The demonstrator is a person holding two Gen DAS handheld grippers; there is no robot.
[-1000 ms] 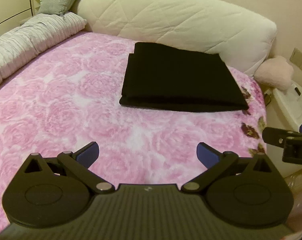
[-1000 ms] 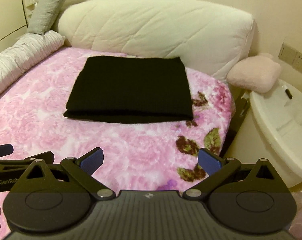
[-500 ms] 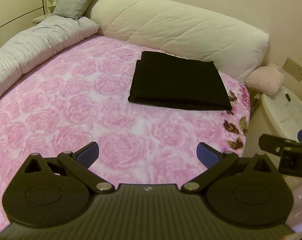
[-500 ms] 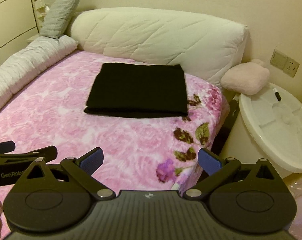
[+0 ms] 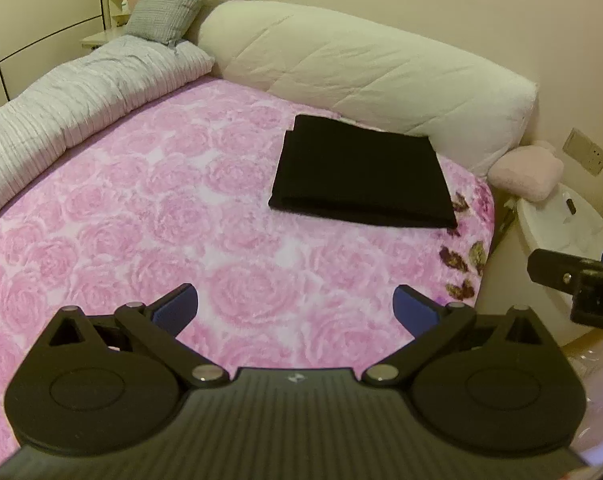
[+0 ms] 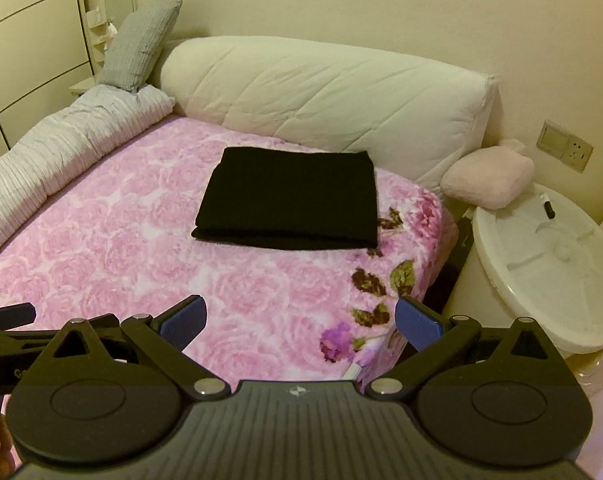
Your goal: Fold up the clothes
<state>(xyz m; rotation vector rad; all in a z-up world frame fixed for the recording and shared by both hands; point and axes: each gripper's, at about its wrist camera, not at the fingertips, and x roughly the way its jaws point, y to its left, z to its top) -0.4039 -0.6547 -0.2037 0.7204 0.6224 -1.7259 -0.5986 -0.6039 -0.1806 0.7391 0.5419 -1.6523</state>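
A black garment (image 5: pixel 361 174) lies folded into a flat rectangle on the pink rose-patterned bed (image 5: pixel 161 216), near the white headboard cushion. It also shows in the right wrist view (image 6: pixel 291 200). My left gripper (image 5: pixel 295 306) is open and empty, held above the bed well short of the garment. My right gripper (image 6: pixel 299 320) is open and empty, above the bed's right front corner. The right gripper's side shows at the right edge of the left wrist view (image 5: pixel 577 280).
A white quilted headboard cushion (image 6: pixel 325 92) backs the bed. A rolled grey-white duvet (image 5: pixel 69 100) and a grey pillow (image 6: pixel 141 44) lie along the left. A pink cushion (image 6: pixel 489 180) and a white round tub lid (image 6: pixel 549 268) sit to the right of the bed.
Both grippers have pulled back and away from the folded garment, which now looks smaller and farther. Both stay open and empty.
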